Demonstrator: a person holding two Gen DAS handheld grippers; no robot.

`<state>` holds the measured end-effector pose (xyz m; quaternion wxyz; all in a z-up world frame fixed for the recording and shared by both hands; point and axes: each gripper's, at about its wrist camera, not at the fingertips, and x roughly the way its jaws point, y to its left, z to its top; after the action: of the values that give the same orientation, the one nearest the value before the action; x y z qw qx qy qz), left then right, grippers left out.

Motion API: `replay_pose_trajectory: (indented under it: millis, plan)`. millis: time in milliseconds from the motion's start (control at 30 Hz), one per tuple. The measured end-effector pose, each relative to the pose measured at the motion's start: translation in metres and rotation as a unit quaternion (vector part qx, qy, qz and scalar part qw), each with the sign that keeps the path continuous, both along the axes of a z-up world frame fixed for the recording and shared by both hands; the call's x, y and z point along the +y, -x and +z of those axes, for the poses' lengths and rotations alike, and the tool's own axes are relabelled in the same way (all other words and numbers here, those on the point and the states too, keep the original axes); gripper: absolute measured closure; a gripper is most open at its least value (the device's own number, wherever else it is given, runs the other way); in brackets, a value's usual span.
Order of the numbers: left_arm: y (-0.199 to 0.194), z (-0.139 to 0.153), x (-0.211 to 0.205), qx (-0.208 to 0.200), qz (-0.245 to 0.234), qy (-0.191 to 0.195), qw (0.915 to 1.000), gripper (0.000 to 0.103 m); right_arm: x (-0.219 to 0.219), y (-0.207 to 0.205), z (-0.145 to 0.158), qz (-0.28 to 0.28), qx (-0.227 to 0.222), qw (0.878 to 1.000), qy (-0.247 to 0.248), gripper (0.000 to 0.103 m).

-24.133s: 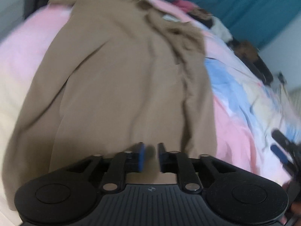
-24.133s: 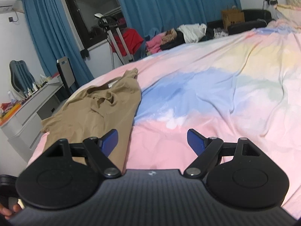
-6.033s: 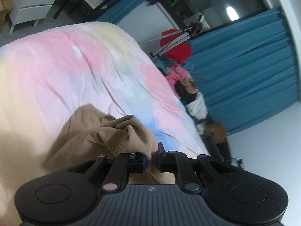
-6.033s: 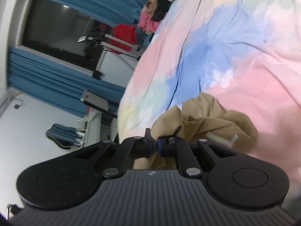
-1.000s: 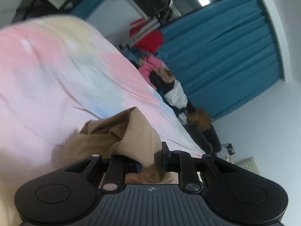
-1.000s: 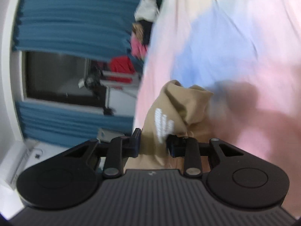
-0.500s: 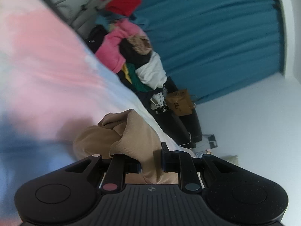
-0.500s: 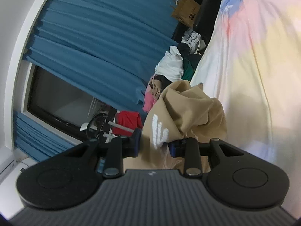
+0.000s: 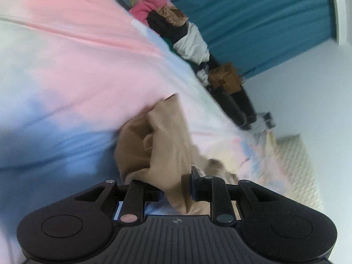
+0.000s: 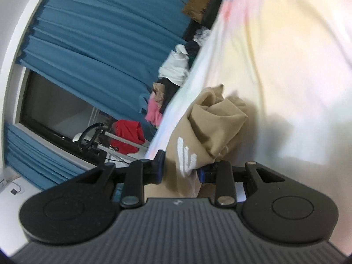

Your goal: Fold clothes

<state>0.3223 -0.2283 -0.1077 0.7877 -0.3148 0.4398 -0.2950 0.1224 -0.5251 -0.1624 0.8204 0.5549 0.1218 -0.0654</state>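
Note:
A tan garment [image 9: 162, 140] hangs bunched over the pastel tie-dye bed sheet [image 9: 66, 66]. My left gripper [image 9: 177, 189] has a fold of it between its pads, and its jaws are opening. In the right wrist view the same tan garment [image 10: 211, 118], showing a white printed logo [image 10: 184, 154], is rolled into a lump above the bed sheet [image 10: 286, 66]. My right gripper [image 10: 180, 169] is shut on it near the logo. How the rest of the garment lies below the grippers is hidden.
A pile of loose clothes [image 9: 176, 28] lies along the far side of the bed before blue curtains [image 9: 253, 22], with a cardboard box [image 9: 224, 77] beside it. A cream quilted pillow [image 9: 297, 165] is at the right. A red garment [image 10: 127, 134] hangs on a stand by the dark window [image 10: 55, 110].
Both grippers have carried the tan bundle across the bed and lower toward the sheet. The left jaws stand a little wider than before. The right grip is unchanged.

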Motion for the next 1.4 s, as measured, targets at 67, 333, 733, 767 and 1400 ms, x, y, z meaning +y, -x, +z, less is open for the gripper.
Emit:
replay_pose_trajectory:
  millis: [67, 333, 733, 767, 1400]
  plan:
    - [0.009, -0.009, 0.006, -0.003, 0.004, -0.014, 0.9999, 0.077, 0.008, 0.014, -0.010, -0.005, 0.016, 1.000, -0.009, 0.070]
    - [0.031, -0.002, 0.010, -0.027, 0.006, -0.133, 0.9907, 0.039, 0.015, 0.027, -0.021, 0.005, 0.132, 0.991, -0.021, 0.053]
    - [0.144, 0.144, 0.008, -0.184, -0.018, -0.225, 0.9566, 0.000, 0.044, 0.108, 0.098, 0.017, 0.095, 0.991, 0.089, 0.015]
    - [0.156, 0.155, 0.010, -0.197, -0.019, -0.226, 0.9536, 0.000, 0.048, 0.118, 0.110, 0.020, 0.087, 0.990, 0.107, 0.015]
    - [0.376, 0.217, 0.073, -0.398, 0.002, -0.272, 0.8764, 0.000, 0.182, 0.246, 0.215, 0.067, 0.026, 0.900, 0.430, 0.016]
